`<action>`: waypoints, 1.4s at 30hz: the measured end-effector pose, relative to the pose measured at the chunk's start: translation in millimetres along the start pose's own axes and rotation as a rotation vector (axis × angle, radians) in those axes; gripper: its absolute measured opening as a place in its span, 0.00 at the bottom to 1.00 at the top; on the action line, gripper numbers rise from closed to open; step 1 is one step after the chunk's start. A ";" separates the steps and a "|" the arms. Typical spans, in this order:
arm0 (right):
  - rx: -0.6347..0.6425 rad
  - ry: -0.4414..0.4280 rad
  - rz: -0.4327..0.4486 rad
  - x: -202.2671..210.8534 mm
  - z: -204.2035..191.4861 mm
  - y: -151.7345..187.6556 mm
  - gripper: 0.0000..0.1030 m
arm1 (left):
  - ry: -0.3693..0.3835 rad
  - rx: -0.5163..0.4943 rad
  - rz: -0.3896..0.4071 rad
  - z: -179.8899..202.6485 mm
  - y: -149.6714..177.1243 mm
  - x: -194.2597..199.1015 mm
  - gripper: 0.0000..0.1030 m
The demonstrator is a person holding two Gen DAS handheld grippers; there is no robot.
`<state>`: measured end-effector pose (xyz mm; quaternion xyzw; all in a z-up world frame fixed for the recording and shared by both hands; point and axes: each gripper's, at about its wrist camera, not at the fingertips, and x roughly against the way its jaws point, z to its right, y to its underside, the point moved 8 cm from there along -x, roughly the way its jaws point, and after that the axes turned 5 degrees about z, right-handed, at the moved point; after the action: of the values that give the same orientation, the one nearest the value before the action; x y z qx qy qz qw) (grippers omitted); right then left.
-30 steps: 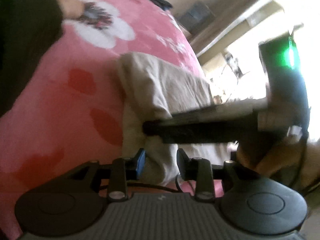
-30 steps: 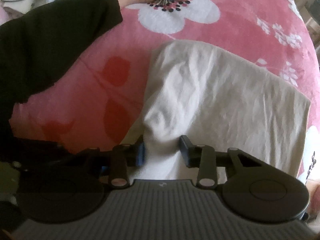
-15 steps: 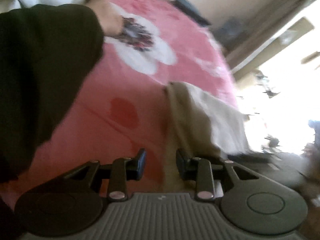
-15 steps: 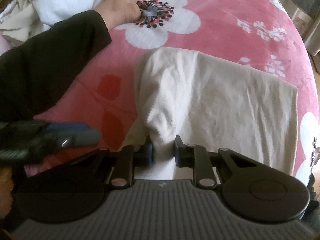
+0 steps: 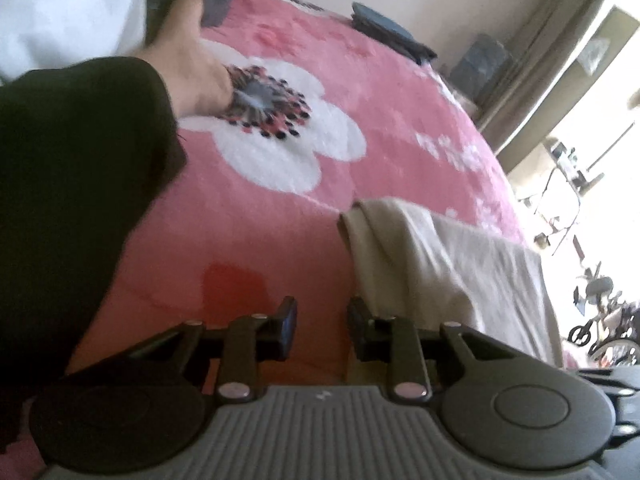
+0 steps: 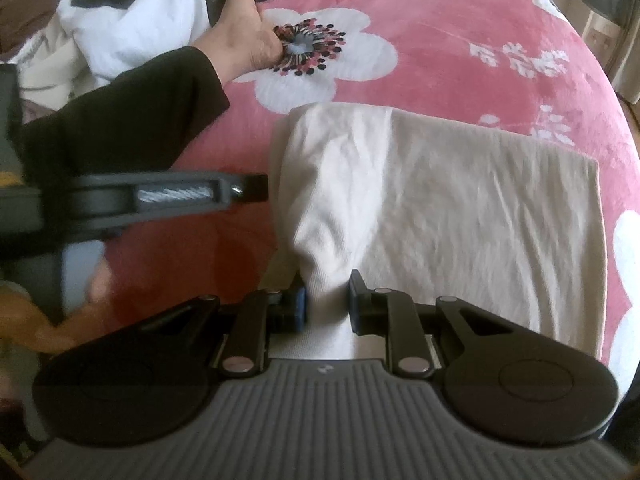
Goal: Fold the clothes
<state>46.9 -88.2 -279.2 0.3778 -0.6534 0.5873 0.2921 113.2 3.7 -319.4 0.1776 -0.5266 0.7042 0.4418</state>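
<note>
While the right gripper [image 6: 326,300] pinches a bunched ridge of the cream garment [image 6: 440,220] at its near edge, the left gripper [image 5: 322,322] has swung clear of the cloth it was straddling a second ago and now hangs over bare pink blanket [image 5: 260,220], just beside the garment's left fold. Its jaws are closing with nothing between them. The right one's fingers have drawn in tighter than a second ago and press the fabric from both sides.

To my eye that means the fold has been handed over to one hand: the right keeps the near edge gathered, and the left is free to take a fresh hold, probably along that left side.

As for the garment, it lies flat on the blanket in front of both tools, already folded at least once into a broad rectangle. Seen from the right gripper, its long axis runs left to right across the bed, with the rounded folded end to the left and a straight edge to the right. Beyond it, someone's foot [image 6: 244,44] in a dark trouser leg [image 6: 120,116] rests on the big white flower [image 6: 320,60], well apart from the cloth.
</note>
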 end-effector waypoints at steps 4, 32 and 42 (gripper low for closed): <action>-0.017 -0.022 0.021 4.6 3.7 1.3 0.17 | -0.005 -0.036 -0.009 10.2 2.2 -14.4 0.18; -0.189 -0.138 0.080 10.2 24.7 10.1 0.18 | 0.215 0.054 0.147 13.2 -23.4 32.4 0.22; -0.212 -0.151 0.087 8.7 26.9 10.8 0.18 | 0.145 0.065 0.077 5.8 -10.5 11.9 0.22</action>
<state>34.9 -115.8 -281.6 0.3592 -0.7477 0.4970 0.2547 114.0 4.3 -302.5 0.1199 -0.4764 0.7485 0.4454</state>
